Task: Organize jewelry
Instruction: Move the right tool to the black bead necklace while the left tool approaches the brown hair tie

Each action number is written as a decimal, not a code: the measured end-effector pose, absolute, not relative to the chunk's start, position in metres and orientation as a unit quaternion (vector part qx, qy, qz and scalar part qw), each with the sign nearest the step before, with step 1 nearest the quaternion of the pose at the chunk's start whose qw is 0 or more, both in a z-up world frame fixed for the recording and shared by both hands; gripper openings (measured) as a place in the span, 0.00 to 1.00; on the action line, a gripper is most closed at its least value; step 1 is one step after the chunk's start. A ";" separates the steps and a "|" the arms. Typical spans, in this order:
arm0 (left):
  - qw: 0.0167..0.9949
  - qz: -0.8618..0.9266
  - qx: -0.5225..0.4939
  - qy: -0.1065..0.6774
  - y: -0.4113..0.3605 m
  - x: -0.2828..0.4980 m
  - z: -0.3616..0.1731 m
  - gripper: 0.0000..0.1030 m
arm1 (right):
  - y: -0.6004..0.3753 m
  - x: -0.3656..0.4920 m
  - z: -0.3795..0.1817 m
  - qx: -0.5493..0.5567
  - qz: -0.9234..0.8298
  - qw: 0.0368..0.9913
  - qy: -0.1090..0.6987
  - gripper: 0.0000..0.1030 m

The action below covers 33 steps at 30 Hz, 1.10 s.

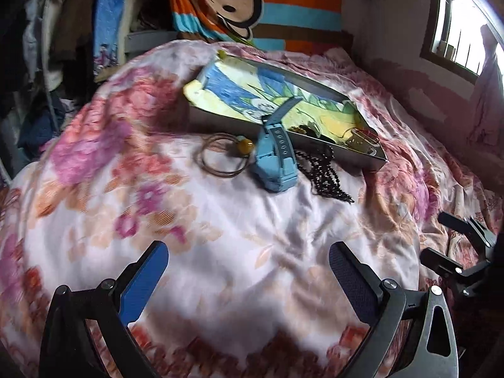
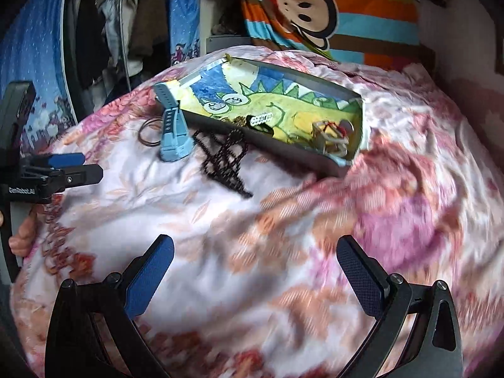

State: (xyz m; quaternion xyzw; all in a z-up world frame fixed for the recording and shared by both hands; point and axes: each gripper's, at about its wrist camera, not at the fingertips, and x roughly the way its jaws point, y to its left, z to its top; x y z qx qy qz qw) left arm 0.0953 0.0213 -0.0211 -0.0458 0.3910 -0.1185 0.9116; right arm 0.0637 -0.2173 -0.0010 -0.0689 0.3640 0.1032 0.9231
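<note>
While a few bits already sit in the tray, we've both grippers spread empty, with watch, beads and ring loop left on the bed.

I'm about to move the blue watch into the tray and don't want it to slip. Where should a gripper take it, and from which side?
Probably the strap's middle, from above. The watch lies partly on the blanket with its strap propped against the tray wall, so the raised strap offers two narrow edges to close across. The left gripper, open, faces it; the black beads crowd the watch's right side.
</note>
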 end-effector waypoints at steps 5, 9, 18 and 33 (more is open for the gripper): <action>0.916 -0.137 -0.051 0.374 0.013 0.120 -0.019 1.00 | -0.208 0.094 -0.009 -0.085 0.128 0.913 0.378 0.98; 0.920 -0.134 -0.062 0.363 0.016 0.136 -0.018 1.00 | -0.198 0.108 -0.017 -0.097 0.141 0.907 0.385 0.98; 0.924 -0.107 -0.077 0.360 0.030 0.153 -0.021 1.00 | -0.196 0.127 -0.022 -0.073 0.149 0.907 0.387 0.79; 0.922 -0.075 -0.080 0.371 0.057 0.189 -0.028 0.87 | -0.171 0.166 -0.028 -0.056 0.176 0.911 0.369 0.60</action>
